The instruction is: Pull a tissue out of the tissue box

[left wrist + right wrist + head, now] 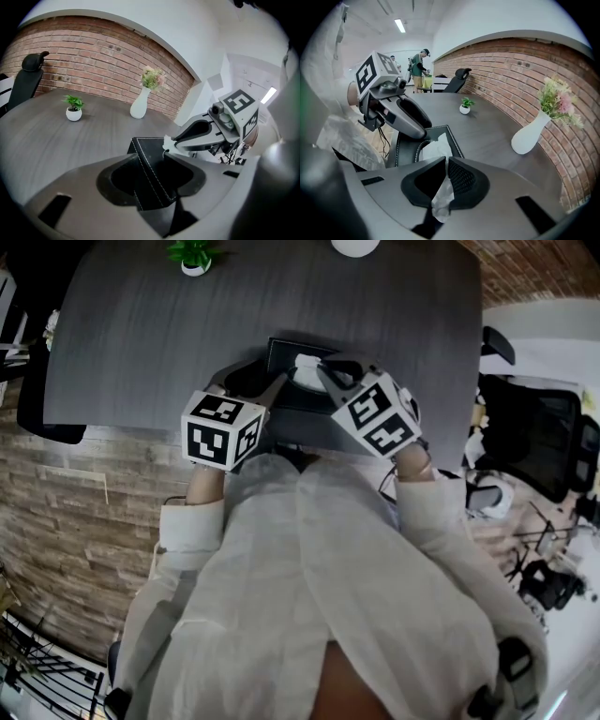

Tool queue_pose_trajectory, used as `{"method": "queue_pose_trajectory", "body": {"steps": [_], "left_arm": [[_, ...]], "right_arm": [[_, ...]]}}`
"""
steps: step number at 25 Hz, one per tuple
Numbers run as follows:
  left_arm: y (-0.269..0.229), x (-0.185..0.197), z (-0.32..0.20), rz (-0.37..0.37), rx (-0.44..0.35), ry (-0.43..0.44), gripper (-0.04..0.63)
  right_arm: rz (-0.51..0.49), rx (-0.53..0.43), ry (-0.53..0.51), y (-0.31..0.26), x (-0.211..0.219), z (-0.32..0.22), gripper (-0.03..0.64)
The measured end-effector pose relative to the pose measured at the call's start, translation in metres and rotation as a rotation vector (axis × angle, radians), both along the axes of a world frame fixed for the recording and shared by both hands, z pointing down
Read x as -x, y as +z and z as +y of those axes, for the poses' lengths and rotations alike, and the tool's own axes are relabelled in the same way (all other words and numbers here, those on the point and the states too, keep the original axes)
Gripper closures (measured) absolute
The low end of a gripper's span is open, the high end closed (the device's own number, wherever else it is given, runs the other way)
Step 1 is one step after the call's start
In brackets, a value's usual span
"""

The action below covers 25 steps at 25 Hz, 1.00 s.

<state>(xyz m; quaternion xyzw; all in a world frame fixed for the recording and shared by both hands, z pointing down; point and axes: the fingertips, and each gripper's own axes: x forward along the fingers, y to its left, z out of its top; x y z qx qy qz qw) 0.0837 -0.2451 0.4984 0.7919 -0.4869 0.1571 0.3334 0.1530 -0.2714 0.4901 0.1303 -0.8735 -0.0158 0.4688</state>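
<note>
Tissue (436, 146) sticks up from the slot of the black tissue box (405, 146), which lies on the dark grey table (141, 334) at its near edge, just in front of the person. The right gripper (444, 160) comes down on the box from the right. Its jaws are pinched narrow on the white sheet, and a crumpled fold of it hangs behind the pads. The left gripper (151, 154) reaches in from the left and clamps a corner of the box, whose stitched edge fills the gap between its jaws. The two grippers' tips sit close together over the box. Far across the table stand a small potted plant (73, 108) at the left and a white vase (139, 105) of flowers to its right, before a brick wall (93, 51).
</note>
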Motion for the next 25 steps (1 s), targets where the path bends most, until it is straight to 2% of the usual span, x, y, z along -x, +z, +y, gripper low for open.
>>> {"method": "queue_pose_trajectory", "body": {"steps": [13, 25], "left_arm": [[-0.001, 0.003, -0.001, -0.05, 0.015, 0.045, 0.423], [-0.014, 0.023, -0.014, -0.054, -0.012, -0.024, 0.423]], "right_arm": [[-0.116, -0.053, 0.104, -0.025, -0.002, -0.017, 0.603], [-0.219, -0.05, 0.235, -0.046, -0.004, -0.03, 0.603]]}}
